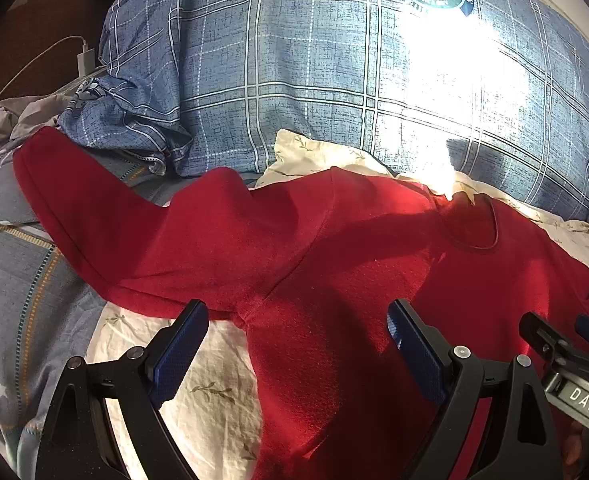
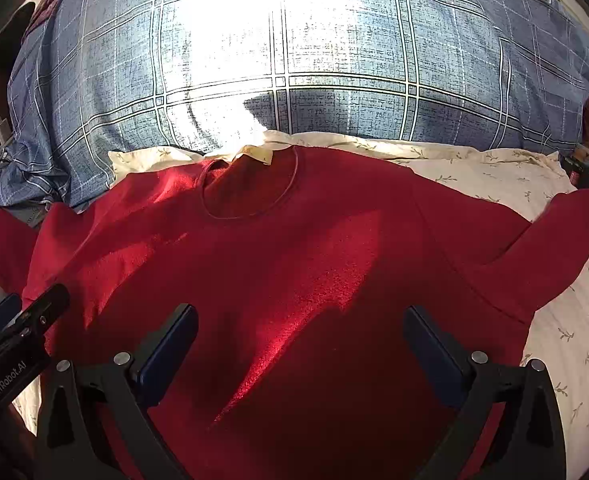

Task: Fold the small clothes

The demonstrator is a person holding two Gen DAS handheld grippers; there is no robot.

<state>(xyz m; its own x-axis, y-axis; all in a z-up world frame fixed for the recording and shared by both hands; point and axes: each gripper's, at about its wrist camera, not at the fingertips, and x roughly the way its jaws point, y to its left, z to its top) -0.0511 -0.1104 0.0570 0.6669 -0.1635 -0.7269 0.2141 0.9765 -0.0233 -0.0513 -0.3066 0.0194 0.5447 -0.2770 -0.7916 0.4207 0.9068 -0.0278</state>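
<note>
Both tongs [image 1: 298,324] [image 2: 300,330] wide over red sweater [image 2: 294,260]

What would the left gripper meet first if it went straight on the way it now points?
Probably the red sweater: the open left gripper points at its body near the armpit seam, with nothing seen between. Past it lies the blue plaid pillow. Depth is unclear.

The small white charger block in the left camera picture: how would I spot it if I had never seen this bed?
Start at the big blue plaid pillow behind the red sweater. Go to the pillow's left edge, where the background turns dark. There the white charger block stands with a thin white cable curving away left; it is the only hard, plain white thing among soft fabrics.
</note>
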